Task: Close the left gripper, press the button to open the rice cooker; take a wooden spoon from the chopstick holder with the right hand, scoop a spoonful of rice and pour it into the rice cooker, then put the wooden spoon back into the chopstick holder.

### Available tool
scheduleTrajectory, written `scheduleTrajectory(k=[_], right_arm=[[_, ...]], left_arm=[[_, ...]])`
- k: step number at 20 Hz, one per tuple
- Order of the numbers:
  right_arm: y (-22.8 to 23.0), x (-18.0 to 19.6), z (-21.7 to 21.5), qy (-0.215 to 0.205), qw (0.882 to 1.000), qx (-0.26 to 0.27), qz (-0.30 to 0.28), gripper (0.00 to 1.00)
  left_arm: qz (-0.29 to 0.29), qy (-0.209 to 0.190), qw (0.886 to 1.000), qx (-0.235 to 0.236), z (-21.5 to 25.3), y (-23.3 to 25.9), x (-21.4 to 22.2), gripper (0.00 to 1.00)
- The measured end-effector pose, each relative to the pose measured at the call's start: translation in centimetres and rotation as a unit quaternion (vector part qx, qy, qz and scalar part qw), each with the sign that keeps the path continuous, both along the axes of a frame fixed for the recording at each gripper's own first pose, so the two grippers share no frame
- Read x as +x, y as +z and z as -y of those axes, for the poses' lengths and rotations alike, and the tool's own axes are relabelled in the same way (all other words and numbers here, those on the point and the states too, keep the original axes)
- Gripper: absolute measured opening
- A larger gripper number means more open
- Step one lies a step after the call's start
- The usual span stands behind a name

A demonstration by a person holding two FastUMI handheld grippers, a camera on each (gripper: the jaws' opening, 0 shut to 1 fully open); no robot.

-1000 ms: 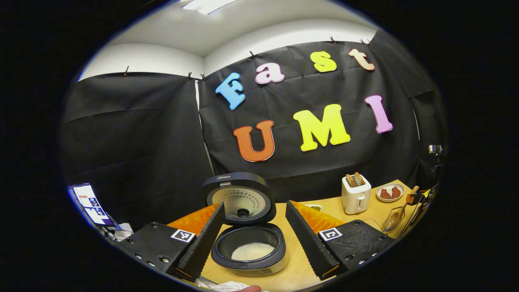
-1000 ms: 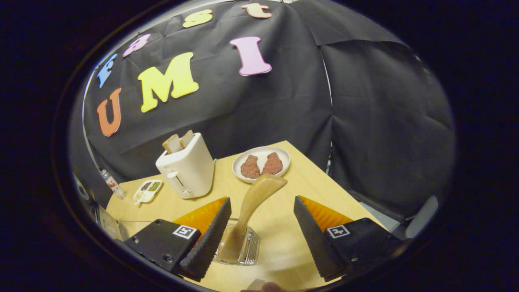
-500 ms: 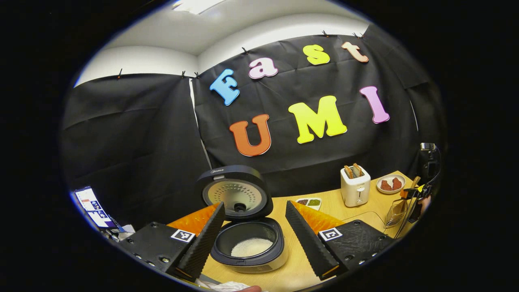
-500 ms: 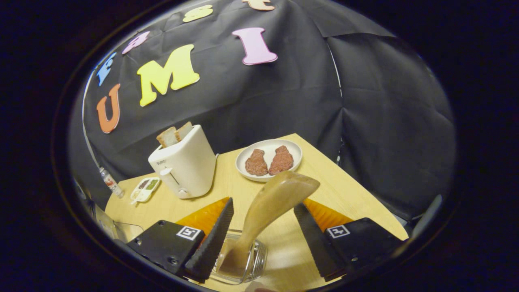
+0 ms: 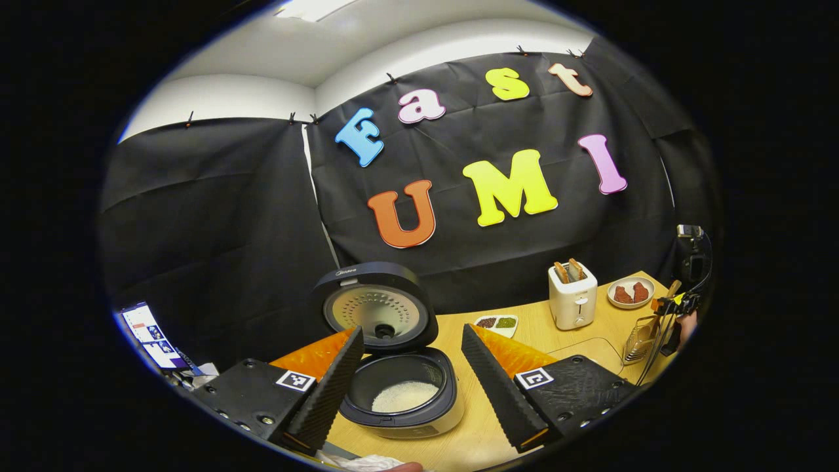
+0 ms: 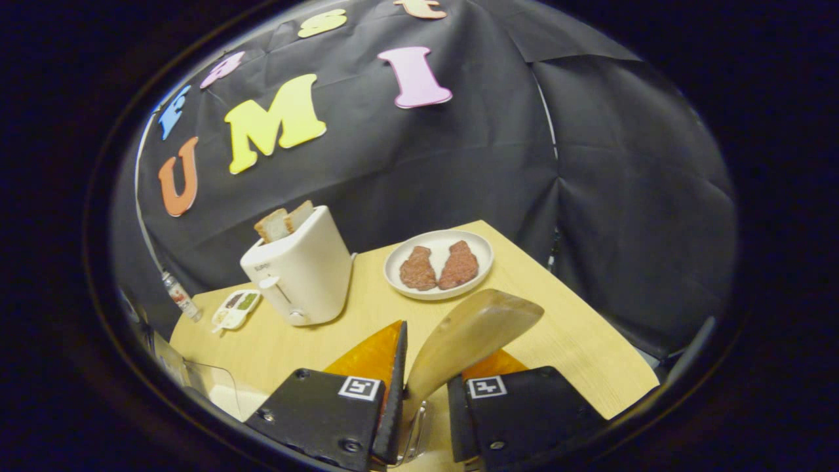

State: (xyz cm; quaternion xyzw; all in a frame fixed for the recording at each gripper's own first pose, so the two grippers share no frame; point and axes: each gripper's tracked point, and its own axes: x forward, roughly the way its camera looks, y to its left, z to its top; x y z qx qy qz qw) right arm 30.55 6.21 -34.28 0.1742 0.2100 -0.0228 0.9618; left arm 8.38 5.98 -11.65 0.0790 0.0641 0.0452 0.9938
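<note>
Leftmost in the left gripper view, the rice cooker (image 5: 401, 393) sat on the wooden table (image 5: 524, 334) with its lid (image 5: 373, 308) swung up and upright behind the pot, and a patch of white rice (image 5: 404, 396) lay in the bottom of the pot. The left gripper (image 5: 411, 380) hung in front of it with its jaws spread wide and released, the cooker showing in the gap between them and nothing grasped. Farther right stood a small divided dish (image 5: 497, 323), then a white toaster (image 5: 572, 298) with bread slices in its slots, then a plate (image 5: 630, 292) with two brown pieces of meat. At the far right edge a wire chopstick holder (image 5: 639, 337) stood near the table's edge.

Over in the right gripper view, the divided dish (image 6: 236, 308) lay at the left, the toaster (image 6: 298, 269) beside it, and the plate (image 6: 438, 262) to its right. Below them the right gripper (image 6: 425, 406) had its jaws clenched on the handle of the wooden spoon (image 6: 468, 334), whose bowl rose up and to the right above the fingers. The wire rim of the chopstick holder (image 6: 416, 429) showed just beneath the fingers, under the spoon.
</note>
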Motion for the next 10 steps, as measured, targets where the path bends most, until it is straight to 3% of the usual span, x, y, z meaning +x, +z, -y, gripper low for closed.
scheduleTrajectory(k=[4, 10], right_arm=[[1.0, -0.1, -1.6, 0.021, 1.0, 0.0, 0.011, 0.25], [4.4, -2.1, -3.4, 0.041, 0.998, -0.026, 0.047, 0.22]], left_arm=[[-0.001, 0.0, 1.0, 0.001, -0.2, -0.2, -0.3, 0.96], [-0.001, 0.007, 1.0, -0.006, -1.4, -0.5, -0.7, 0.95]])
